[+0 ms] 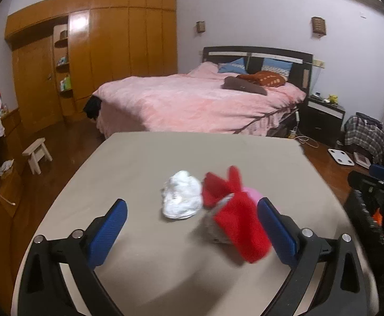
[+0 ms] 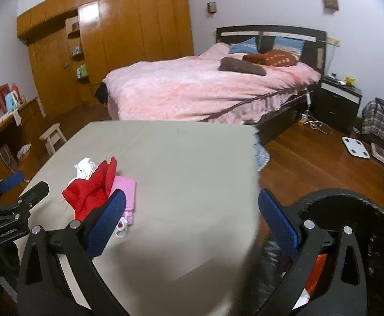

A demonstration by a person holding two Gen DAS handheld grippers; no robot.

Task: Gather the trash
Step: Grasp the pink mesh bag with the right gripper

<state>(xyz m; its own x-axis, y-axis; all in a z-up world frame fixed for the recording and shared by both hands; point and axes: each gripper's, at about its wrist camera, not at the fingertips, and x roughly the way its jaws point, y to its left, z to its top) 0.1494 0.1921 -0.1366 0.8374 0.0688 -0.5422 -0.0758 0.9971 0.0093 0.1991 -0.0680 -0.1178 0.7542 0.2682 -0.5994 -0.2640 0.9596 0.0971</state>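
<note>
1. The left gripper (image 1: 192,223) hovers low over the tabletop (image 1: 139,158), jaws spread wide and holding nothing; its blue pads (image 1: 107,234) have a fine ribbed texture.
2. Between those jaws, toward the far side, lies a crumpled white paper wad (image 1: 182,198) — rounded, creased, resting flat on the beige cloth surface.
3. Just right of the wad and touching it sits a red fabric piece (image 1: 236,216), soft and felt-like, bunched into folds with two upright points; it is blurred, so finer detail cannot be told.
4. A pink item (image 1: 253,193) shows behind the red fabric, mostly hidden in the left wrist view.
5. The right gripper (image 2: 192,223) is also wide open and empty, its left pad over the tabletop (image 2: 178,158) and its right pad past the table's edge, above a black trash bin (image 2: 363,237) with a round rim lined with dark plastic.
6. In the right wrist view the red fabric (image 2: 91,192) lies at the table's left part, the pink item (image 2: 127,194) — flat and smooth — beside it, and the white wad (image 2: 85,168) just behind.
7. The left gripper's black frame (image 2: 15,210) appears at the left edge of that view.
</note>
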